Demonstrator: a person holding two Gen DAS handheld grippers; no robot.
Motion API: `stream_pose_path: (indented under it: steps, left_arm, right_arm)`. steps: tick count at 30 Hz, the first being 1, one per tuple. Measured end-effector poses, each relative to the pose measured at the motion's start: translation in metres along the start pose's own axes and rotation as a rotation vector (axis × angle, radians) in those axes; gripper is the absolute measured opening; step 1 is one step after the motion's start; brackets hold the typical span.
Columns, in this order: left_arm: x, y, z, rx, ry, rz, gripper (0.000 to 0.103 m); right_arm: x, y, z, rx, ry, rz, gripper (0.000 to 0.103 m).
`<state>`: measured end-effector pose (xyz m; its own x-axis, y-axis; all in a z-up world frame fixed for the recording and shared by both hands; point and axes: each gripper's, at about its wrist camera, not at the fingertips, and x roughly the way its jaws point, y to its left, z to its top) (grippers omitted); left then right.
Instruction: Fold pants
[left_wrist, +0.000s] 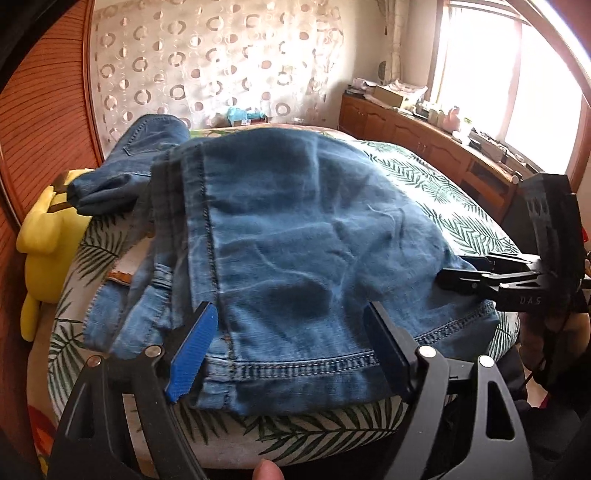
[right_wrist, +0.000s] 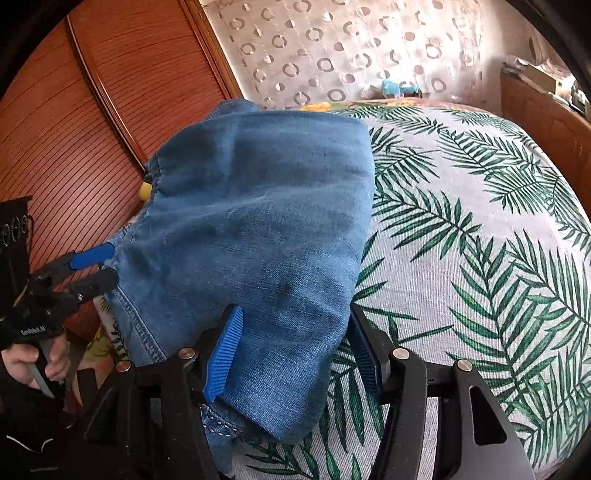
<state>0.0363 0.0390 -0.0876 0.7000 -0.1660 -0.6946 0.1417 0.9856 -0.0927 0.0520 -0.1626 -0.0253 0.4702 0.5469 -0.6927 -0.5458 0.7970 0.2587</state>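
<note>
Blue denim pants (left_wrist: 295, 236) lie folded over on the leaf-print bed (left_wrist: 436, 184); they also show in the right wrist view (right_wrist: 258, 229). My left gripper (left_wrist: 291, 350) is open, its blue-padded fingers (left_wrist: 192, 350) straddling the stitched hem at the near edge. My right gripper (right_wrist: 291, 354) is open, its fingers either side of the pants' near right corner. In the left wrist view the right gripper (left_wrist: 465, 273) reaches in at the pants' right edge. In the right wrist view the left gripper (right_wrist: 92, 269) sits open at the pants' left edge.
A yellow plush toy (left_wrist: 44, 236) lies at the bed's left beside a wooden wardrobe (right_wrist: 92, 129). A wooden cabinet (left_wrist: 424, 136) with clutter runs under the window at the right. The bed sheet (right_wrist: 461, 240) stretches to the right of the pants.
</note>
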Motion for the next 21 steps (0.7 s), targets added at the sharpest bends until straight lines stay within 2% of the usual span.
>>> stream_pose_path:
  steps: [2,6,9,11,12,15,21]
  left_arm:
    - [0.003,-0.003,-0.002,0.003,0.008,-0.009,0.082]
    - [0.01,-0.008,-0.007,0.011,0.029,-0.014,0.082]
    - [0.018,-0.008,-0.011,0.014,0.053,-0.005,0.082]
    - [0.021,-0.008,-0.012,0.01,0.065,0.001,0.082]
    - [0.021,-0.008,-0.012,0.011,0.063,0.003,0.082]
    - [0.019,-0.012,-0.009,0.012,0.055,-0.006,0.082]
    - [0.012,-0.024,0.004,0.025,0.031,-0.03,0.082]
  right_arm:
    - [0.001,-0.001,0.0,0.002,0.002,0.008,0.057]
    - [0.002,0.001,0.002,0.01,0.007,0.037,0.045]
    - [0.0,0.004,0.004,-0.006,-0.002,0.038,0.029]
    - [-0.002,0.005,0.007,-0.007,-0.017,0.043,0.013]
    - [-0.004,0.003,0.008,-0.001,-0.026,0.051,0.009]
    - [-0.015,0.001,0.013,-0.003,-0.066,0.06,0.006]
    - [-0.039,-0.005,0.024,-0.028,-0.16,0.007,0.004]
